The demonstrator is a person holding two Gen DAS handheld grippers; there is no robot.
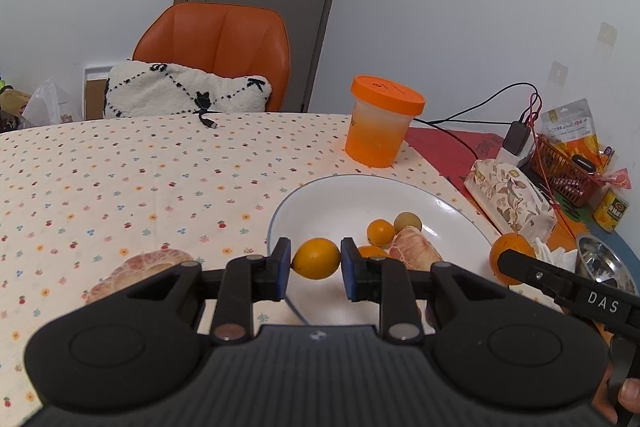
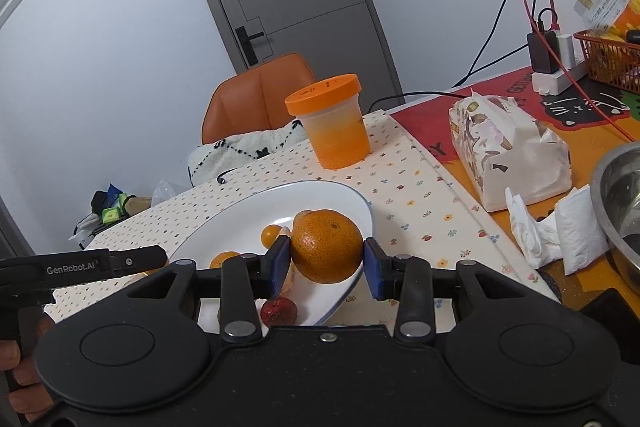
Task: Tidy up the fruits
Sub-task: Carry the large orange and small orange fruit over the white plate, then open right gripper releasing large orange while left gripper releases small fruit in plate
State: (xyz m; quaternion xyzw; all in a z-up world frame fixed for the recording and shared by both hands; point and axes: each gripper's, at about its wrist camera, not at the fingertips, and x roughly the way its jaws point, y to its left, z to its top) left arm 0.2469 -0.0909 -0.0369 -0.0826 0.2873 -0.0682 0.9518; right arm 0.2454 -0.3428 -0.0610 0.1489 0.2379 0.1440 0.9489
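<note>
The near rim of the white plate [image 1: 400,183] is hidden behind both gripper bodies, and the peeled citrus piece [image 1: 414,247] on it is partly covered. The left hand-held gripper [image 1: 316,261] has its blue pads closed against a small yellow-orange fruit [image 1: 316,259] held over the plate's near-left edge. The right hand-held gripper [image 2: 326,265] is clamped on a larger orange [image 2: 326,247] over the plate's right side. Only the right wrist view shows a dark red fruit [image 2: 279,311] on the plate below the fingers; only the left shows a second peeled citrus piece [image 1: 150,265] lying on the dotted worktop [image 1: 120,187] left of the plate.
</note>
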